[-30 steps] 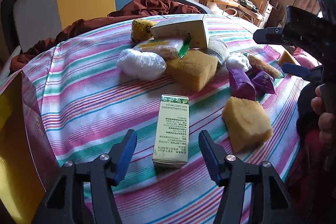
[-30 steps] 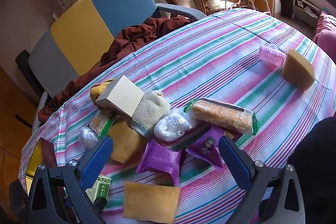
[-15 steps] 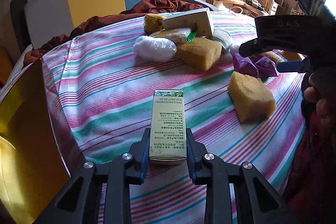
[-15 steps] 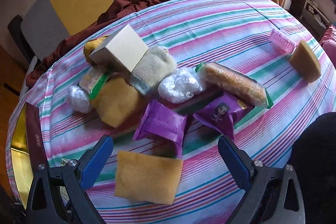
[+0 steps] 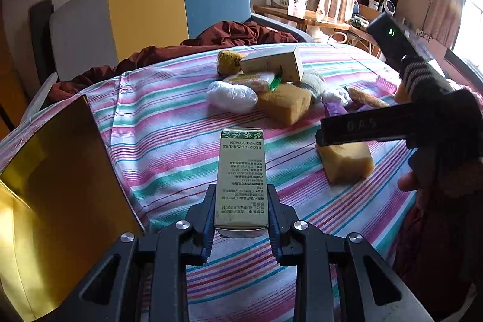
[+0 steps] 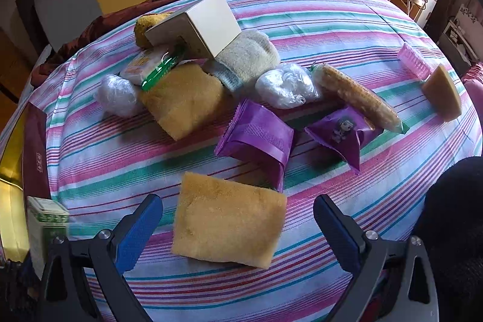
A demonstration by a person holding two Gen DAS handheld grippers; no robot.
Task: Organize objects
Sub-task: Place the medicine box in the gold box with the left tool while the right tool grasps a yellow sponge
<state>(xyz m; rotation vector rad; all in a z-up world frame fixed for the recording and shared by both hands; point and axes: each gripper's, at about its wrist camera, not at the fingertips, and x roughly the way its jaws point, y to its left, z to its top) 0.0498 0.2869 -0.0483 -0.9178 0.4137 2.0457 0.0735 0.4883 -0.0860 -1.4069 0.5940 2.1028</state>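
The left tongs (image 5: pixel 241 212) are pinching the near end of a tall green-and-cream carton (image 5: pixel 241 177), their blue pads pressed to its two long sides while the printed face looks up at the camera; the carton's far end points toward the heap in the middle of the striped tabletop (image 5: pixel 169 141). Just to its left stands the gold-lined wall of an open box (image 5: pixel 60 186). The right tongs (image 6: pixel 238 228) are spread wide, hovering over a yellow sponge (image 6: pixel 226 228) that lies flat between the two blue pads without touching either. Beyond that sponge lie two purple snack packets (image 6: pixel 256 138), a second yellow sponge (image 6: pixel 184 101), two clear plastic bundles (image 6: pixel 286 85), a long cracker pack (image 6: pixel 359 97), and a white box (image 6: pixel 199 23) tilted on top of the pile. A sponge wedge (image 6: pixel 443 97) and a pink comb (image 6: pixel 413 61) sit well apart at the far right.
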